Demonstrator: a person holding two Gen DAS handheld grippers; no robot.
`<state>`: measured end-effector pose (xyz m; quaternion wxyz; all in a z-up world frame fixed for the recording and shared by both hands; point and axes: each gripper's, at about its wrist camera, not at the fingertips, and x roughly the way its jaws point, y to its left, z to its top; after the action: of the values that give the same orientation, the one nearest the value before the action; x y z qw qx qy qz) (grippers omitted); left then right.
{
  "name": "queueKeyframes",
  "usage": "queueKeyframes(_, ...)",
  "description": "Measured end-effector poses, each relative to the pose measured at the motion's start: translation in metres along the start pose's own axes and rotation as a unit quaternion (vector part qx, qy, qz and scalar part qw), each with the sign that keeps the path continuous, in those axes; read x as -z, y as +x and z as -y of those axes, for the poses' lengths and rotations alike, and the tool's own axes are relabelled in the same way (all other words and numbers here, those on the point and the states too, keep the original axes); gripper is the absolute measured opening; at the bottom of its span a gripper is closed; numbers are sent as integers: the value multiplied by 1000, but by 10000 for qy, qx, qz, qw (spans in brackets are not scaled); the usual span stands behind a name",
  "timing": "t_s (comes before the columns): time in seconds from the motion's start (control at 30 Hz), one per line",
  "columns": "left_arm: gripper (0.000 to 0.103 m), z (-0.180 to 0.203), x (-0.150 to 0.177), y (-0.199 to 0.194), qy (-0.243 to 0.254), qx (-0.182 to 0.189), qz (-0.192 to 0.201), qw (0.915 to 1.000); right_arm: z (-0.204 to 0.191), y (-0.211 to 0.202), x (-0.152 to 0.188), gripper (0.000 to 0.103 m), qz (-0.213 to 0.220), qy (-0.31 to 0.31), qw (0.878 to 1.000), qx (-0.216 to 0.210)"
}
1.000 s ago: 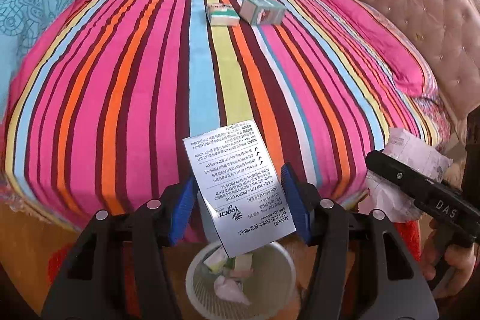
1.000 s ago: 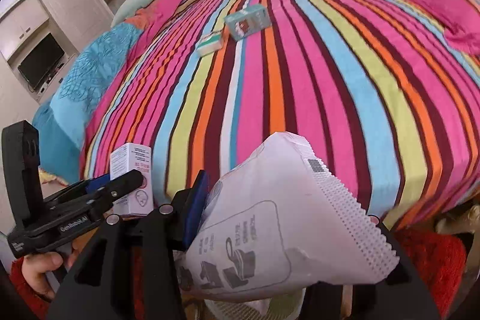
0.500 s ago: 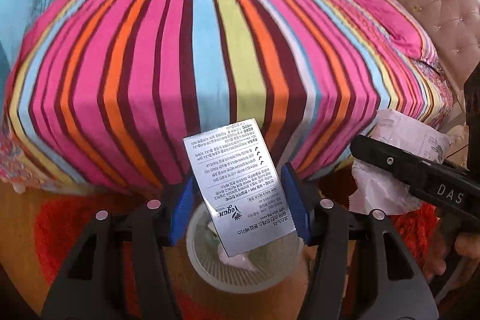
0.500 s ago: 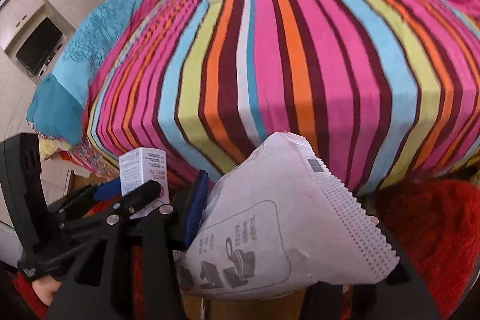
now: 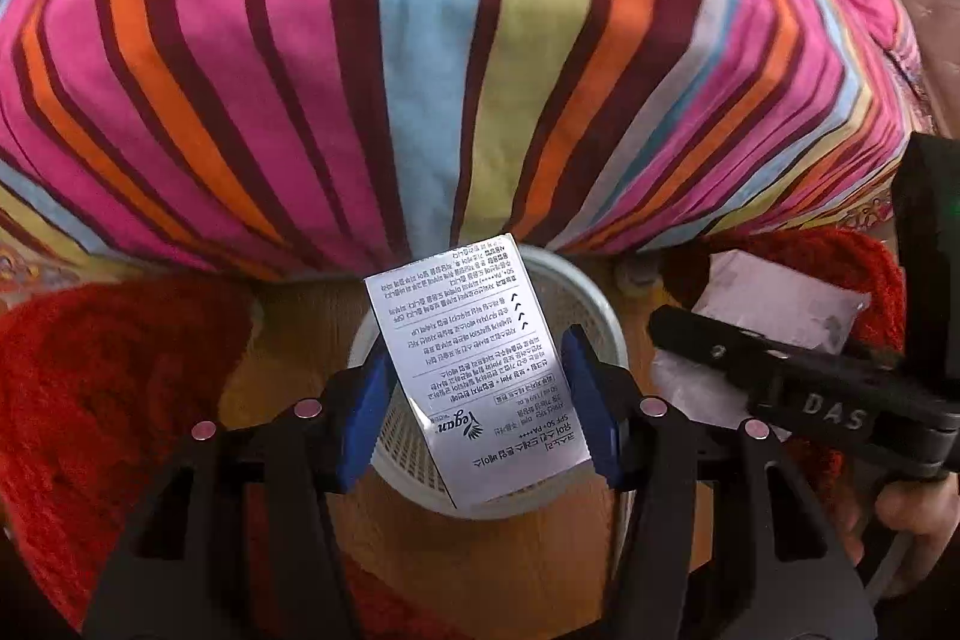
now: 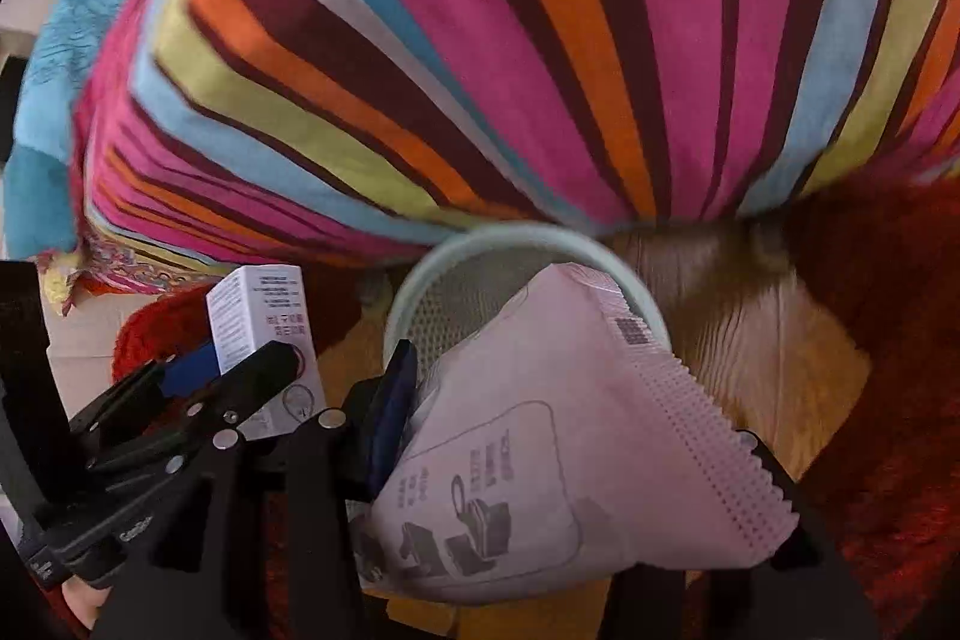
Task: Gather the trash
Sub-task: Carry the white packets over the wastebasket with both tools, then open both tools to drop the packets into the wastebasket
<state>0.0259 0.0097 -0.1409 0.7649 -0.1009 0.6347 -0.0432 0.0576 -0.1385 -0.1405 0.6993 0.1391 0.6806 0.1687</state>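
Observation:
My left gripper (image 5: 474, 406) is shut on a small white printed box (image 5: 474, 370) and holds it right above a white mesh wastebasket (image 5: 600, 322) on the floor. The box also shows in the right wrist view (image 6: 264, 334), held by the left gripper (image 6: 240, 370). My right gripper (image 6: 570, 460) is shut on a pale crinkled wrapper (image 6: 558, 448) and holds it over the basket (image 6: 456, 280). In the left wrist view the right gripper (image 5: 708, 334) and its wrapper (image 5: 774, 298) sit to the right of the basket.
The foot of a bed with a bright striped cover (image 5: 432, 40) hangs just behind the basket. A red shaggy rug (image 5: 108, 400) lies on the wooden floor (image 5: 492, 568) on both sides. A blue blanket (image 6: 54, 88) lies at the bed's left.
Both grippers have dropped from above the bed top down past its foot edge. The basket is now closer and directly under the held box and wrapper. Both grips are unchanged.

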Motion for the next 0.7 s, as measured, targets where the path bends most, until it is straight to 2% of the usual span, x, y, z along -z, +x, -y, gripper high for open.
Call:
queueKeyframes(0.17,55,-8,2,24,-282,220,-460,9983,16,27,-2,45,-478,445,9979,57)
queueKeyframes(0.3,55,-11,1,39,-437,262,-728,9960,24,43,-3,45,-729,642,9952,144)
queueKeyframes(0.47,55,-12,1,57,-476,263,-1104,9924,25,59,-2,45,-978,583,9928,365)
queueKeyframes(0.7,55,-16,3,72,-585,244,-1380,9884,17,75,0,45,-1189,307,9901,673)
